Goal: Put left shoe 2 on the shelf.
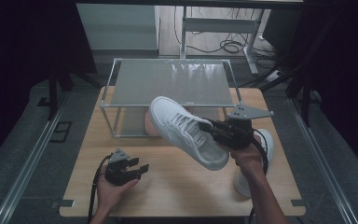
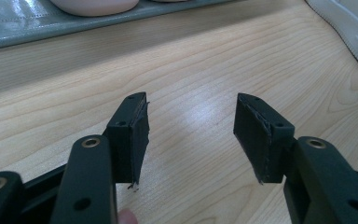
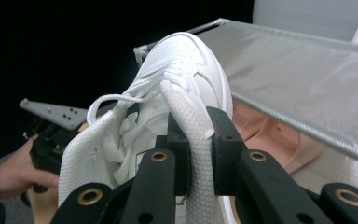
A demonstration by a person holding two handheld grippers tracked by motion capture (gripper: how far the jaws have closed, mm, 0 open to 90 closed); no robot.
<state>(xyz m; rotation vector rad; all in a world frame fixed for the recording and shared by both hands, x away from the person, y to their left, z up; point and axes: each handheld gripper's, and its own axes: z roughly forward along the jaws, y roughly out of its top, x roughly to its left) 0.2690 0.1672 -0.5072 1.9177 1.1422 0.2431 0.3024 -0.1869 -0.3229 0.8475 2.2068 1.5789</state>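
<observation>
My right gripper (image 1: 213, 131) is shut on the heel-side collar of a white lace-up sneaker (image 1: 186, 130) and holds it tilted in the air in front of the rack, toe toward the rack. In the right gripper view the jaws (image 3: 196, 135) pinch the mesh collar, and the sneaker's toe (image 3: 182, 60) points away toward the top shelf (image 3: 307, 79). A second white sneaker (image 1: 265, 144) lies on the table under my right wrist. My left gripper (image 1: 142, 169) rests low at the table's front left, open with nothing between its fingers (image 2: 191, 126).
A two-shelf metal rack (image 1: 172, 81) with grey fabric shelves stands at the back of the wooden table (image 1: 168, 186). Pink shoes (image 1: 147, 122) sit on its lower shelf (image 2: 9, 23). A white sole edge (image 2: 354, 28) shows at the left gripper view's top right.
</observation>
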